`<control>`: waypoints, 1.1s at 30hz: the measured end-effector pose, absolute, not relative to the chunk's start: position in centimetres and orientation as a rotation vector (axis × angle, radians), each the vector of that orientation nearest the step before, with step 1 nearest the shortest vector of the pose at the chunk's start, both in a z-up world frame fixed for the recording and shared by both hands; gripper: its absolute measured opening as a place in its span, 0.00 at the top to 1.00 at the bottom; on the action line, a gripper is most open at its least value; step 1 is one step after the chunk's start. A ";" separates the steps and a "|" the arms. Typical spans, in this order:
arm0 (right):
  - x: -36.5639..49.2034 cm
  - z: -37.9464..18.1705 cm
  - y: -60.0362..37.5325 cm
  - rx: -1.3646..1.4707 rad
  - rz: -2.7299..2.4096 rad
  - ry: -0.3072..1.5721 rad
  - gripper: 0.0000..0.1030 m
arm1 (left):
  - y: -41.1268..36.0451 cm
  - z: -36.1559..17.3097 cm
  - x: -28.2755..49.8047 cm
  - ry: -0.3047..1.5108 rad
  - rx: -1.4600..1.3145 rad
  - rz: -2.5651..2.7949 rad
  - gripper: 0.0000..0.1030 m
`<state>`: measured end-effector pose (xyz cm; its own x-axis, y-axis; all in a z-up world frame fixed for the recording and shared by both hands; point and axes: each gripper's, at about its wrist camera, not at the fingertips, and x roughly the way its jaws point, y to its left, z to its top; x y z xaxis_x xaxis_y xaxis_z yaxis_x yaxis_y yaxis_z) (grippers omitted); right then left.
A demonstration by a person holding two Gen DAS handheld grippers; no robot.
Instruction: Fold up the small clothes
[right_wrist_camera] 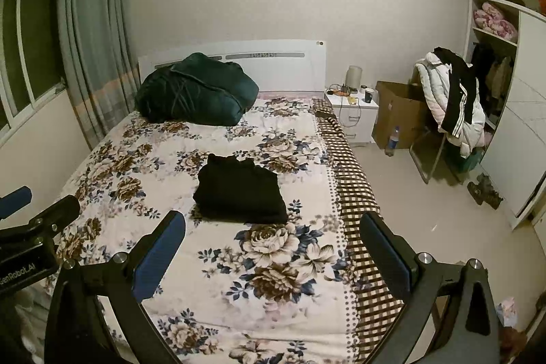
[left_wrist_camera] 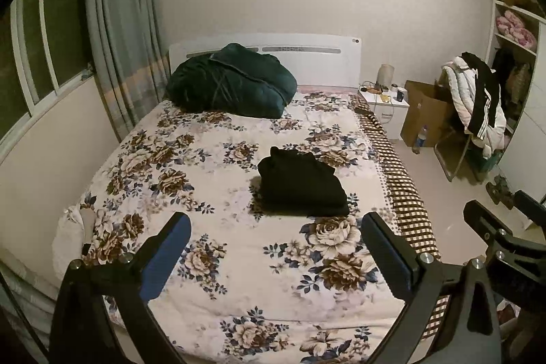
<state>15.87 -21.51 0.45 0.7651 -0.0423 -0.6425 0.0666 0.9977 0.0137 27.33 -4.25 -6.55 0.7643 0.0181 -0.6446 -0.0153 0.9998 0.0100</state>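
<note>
A black garment (left_wrist_camera: 302, 185) lies folded in a neat stack on the floral bedspread (left_wrist_camera: 204, 193), right of the bed's middle. It also shows in the right wrist view (right_wrist_camera: 240, 191). My left gripper (left_wrist_camera: 276, 256) is open and empty, held above the near part of the bed, short of the garment. My right gripper (right_wrist_camera: 273, 253) is open and empty, beside the left one and equally short of the garment. The right gripper's body shows at the right edge of the left wrist view (left_wrist_camera: 501, 237); the left gripper's body shows at the left edge of the right wrist view (right_wrist_camera: 30, 234).
A dark green quilt (left_wrist_camera: 232, 86) is bundled at the headboard. A white nightstand (left_wrist_camera: 385, 108), a cardboard box (left_wrist_camera: 426, 115), a bottle (left_wrist_camera: 419, 139) and a chair piled with clothes (left_wrist_camera: 477, 104) stand right of the bed. A checked sheet (left_wrist_camera: 402, 186) hangs on the bed's right edge.
</note>
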 end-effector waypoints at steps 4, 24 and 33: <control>15.5 0.5 -21.6 0.039 -0.054 0.700 0.00 | -4.3 -6.4 27.2 0.704 0.003 0.012 0.01; 15.6 0.2 -21.4 0.042 -0.033 0.698 0.00 | -4.7 -5.2 27.0 0.696 0.000 0.038 0.01; 15.7 -0.1 -21.3 0.044 -0.026 0.697 0.00 | -4.5 -5.2 26.9 0.693 -0.003 0.055 0.01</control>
<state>15.70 -21.26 -0.13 0.7667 -0.0097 -0.6420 0.0389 0.9987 0.0314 26.91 -4.47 -5.20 0.7677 0.0499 -0.6389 -0.0523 0.9985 0.0153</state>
